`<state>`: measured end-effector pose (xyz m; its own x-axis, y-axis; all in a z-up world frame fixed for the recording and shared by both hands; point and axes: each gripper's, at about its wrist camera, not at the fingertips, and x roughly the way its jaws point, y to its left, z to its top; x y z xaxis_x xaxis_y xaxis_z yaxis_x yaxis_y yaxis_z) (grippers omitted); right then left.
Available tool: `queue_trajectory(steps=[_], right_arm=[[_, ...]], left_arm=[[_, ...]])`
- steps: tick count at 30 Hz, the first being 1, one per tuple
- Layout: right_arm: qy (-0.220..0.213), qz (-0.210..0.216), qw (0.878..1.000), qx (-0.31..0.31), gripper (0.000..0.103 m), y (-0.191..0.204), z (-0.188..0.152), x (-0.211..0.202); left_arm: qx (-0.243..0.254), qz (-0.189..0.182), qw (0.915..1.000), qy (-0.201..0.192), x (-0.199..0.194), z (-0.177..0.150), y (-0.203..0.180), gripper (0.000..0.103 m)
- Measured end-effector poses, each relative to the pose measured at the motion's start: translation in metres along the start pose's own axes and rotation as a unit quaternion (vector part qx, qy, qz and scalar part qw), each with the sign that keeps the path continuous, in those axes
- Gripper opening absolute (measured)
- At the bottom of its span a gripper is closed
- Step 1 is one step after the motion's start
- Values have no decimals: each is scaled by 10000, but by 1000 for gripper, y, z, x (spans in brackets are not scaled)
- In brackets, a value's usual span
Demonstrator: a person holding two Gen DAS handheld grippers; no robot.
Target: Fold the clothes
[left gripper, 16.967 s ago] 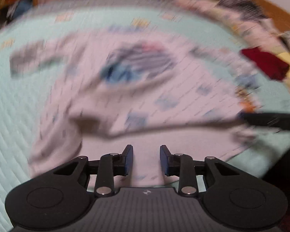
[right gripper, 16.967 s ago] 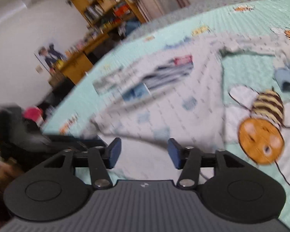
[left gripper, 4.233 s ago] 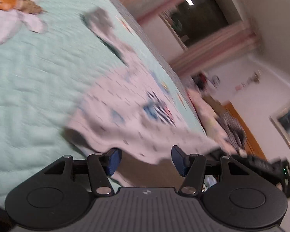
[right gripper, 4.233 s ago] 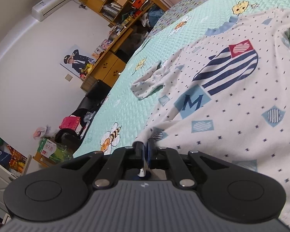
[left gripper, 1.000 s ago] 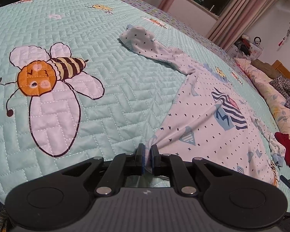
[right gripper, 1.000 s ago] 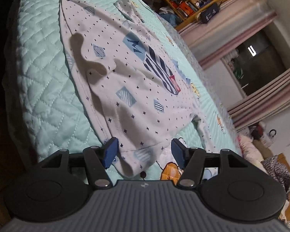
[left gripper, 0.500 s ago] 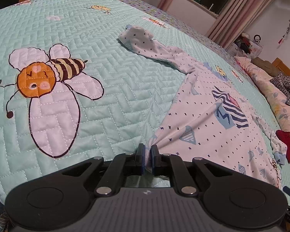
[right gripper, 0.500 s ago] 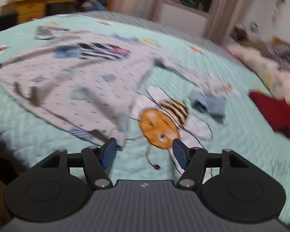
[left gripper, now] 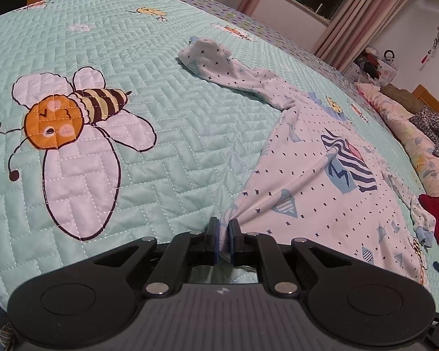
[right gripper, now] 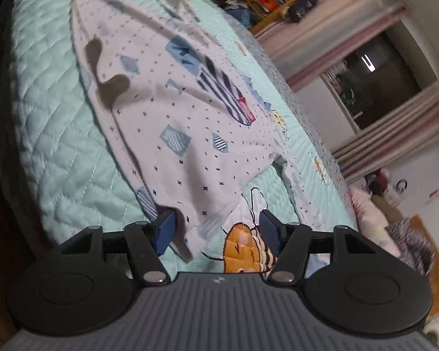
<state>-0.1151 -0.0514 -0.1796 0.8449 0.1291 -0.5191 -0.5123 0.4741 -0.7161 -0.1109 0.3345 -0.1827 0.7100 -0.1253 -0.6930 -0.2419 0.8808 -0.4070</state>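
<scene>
Left wrist view: the lower edge of the white patterned shirt [left gripper: 322,181] is cut off behind the black body of the left gripper [left gripper: 224,234], so how far the cloth hangs past the pads cannot be seen. At the right border a red garment [left gripper: 437,213] and a pile of bedding [left gripper: 418,140] are only partly in frame. The left gripper is clenched on a bunched corner of the shirt's hem, with creases fanning out from the pinch. From there the shirt spreads up and to the right across the mint quilted bedspread [left gripper: 161,122], one sleeve trailing toward the far side. It is white with small dark dots, pale blue patches and a navy striped emblem. A stitched bee [left gripper: 73,111] lies on the quilt to the left, apart from the shirt

Right wrist view: the frame is motion-blurred, so the far shelves and curtains are hard to read. The right gripper [right gripper: 216,231] has its jaws parted and closing; the shirt's [right gripper: 172,111] near hem corner lies between them, not pressed by either pad. The shirt lies flat on the bedspread [right gripper: 49,134], running away to the upper left
</scene>
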Motion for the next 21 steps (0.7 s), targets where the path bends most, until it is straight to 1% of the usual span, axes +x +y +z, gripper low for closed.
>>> queue_trajectory(steps=[1,2,4,5,7,8,9,10,11,13,14,16,19,21], right_arm=[[34,3,10000,-38,43,1,0,1],[49,29,10000,-63,39,2,1,1],[23,10,9999,-169,22,7,1,1],[4,-29,9997,-227,19,10,1,1],[-11,-40,9999,-146,3,11,0,1],[16,2,9999,111,3,7,0,1],[58,74,9986,512,3,-1,-2,-1],[123,188,9945,1026,3,-12,-6,-3],[194,352,9864,1595,3,-24,-11,-5],[384,676,9618,2625,3,-44,-26,-5],[488,749,9528,2903,3,-49,-34,-1],[552,850,9441,3138,3,-52,-42,1],[552,885,9375,3320,3,-55,-45,4],[548,912,9309,3496,3,-57,-48,6]], left_arm=[[0,-4,10000,-1,0,0,0,10],[1,-9,10000,-2,0,0,0,10],[2,-18,10000,-3,0,0,0,10],[2,-22,10000,-4,0,0,1,10],[3,-31,10000,-6,0,0,1,10],[3,-36,10000,-7,0,0,1,10],[-28,-49,10000,-5,-1,0,2,10],[-52,-58,10000,-5,-2,0,2,10],[-53,-59,10000,-8,-2,0,2,10],[-35,-42,10000,-7,-1,0,1,9],[-27,-34,10000,-6,-1,0,1,9],[-39,-45,10000,13,-1,1,1,9],[-93,-80,9999,52,-2,2,3,9],[-104,-115,9998,107,-1,4,5,10]])
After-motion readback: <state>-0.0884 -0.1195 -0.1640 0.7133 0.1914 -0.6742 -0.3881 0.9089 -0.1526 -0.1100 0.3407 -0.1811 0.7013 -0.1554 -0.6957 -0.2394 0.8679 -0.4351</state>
